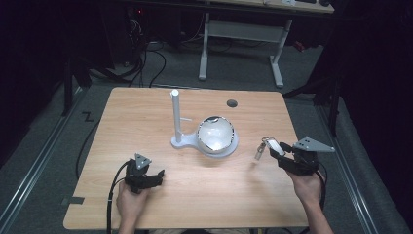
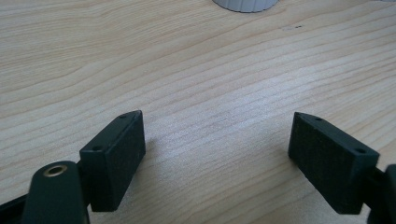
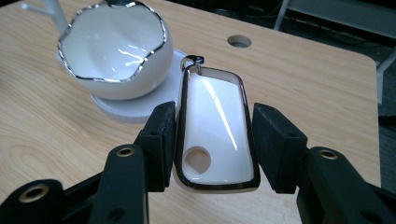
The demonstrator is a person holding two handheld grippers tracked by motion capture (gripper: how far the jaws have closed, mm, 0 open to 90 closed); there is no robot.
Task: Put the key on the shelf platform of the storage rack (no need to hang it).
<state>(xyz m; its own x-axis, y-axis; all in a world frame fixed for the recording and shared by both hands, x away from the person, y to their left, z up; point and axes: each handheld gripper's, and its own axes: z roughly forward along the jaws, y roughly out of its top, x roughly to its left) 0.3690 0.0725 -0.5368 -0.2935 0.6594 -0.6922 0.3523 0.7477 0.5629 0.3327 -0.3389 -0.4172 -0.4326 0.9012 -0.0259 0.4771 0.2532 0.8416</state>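
Over the table's (image 1: 146, 112) near right side, the right gripper (image 1: 274, 148) is clamped on a flat white tag (image 3: 215, 126) with a dark rim, lifted beside the white bowl (image 1: 215, 132) on its stand (image 1: 176, 117). Near left, the left gripper (image 1: 155, 176) rests with jaws spread, grasping nothing.

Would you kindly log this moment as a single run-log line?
left gripper: open, low over table | right gripper: shut on white tag | egg-shaped dish: on white stand
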